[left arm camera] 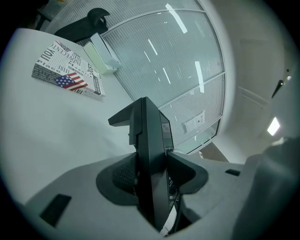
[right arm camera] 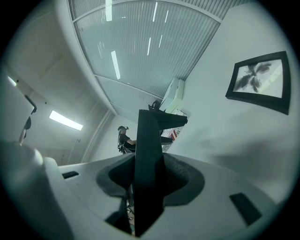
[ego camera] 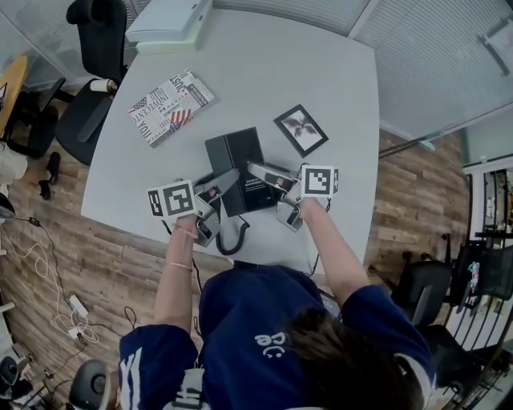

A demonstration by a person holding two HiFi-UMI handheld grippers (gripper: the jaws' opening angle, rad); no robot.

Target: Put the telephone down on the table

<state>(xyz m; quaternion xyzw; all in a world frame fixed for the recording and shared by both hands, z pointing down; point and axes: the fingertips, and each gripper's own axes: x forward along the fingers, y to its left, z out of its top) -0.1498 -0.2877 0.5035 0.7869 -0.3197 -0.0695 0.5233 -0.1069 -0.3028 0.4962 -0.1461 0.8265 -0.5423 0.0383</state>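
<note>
The black telephone [ego camera: 235, 152] is over the near middle of the white table [ego camera: 321, 80], and its coiled cord [ego camera: 232, 239] hangs down past the front edge. My left gripper [ego camera: 227, 182] comes in from the left and is shut on the phone's left side. My right gripper [ego camera: 256, 170] comes in from the right and is shut on the other side. In the left gripper view the phone [left arm camera: 152, 136] stands edge-on, pinched between the pads [left arm camera: 123, 176]. The right gripper view shows the phone [right arm camera: 150, 136] clamped the same way. I cannot tell whether the phone touches the table.
A printed book [ego camera: 171, 106] lies at the back left, also in the left gripper view as the book [left arm camera: 70, 70]. A framed picture [ego camera: 300, 129] lies to the right of the phone. A white box [ego camera: 168, 24] sits at the far edge. An office chair [ego camera: 92, 72] stands at the left.
</note>
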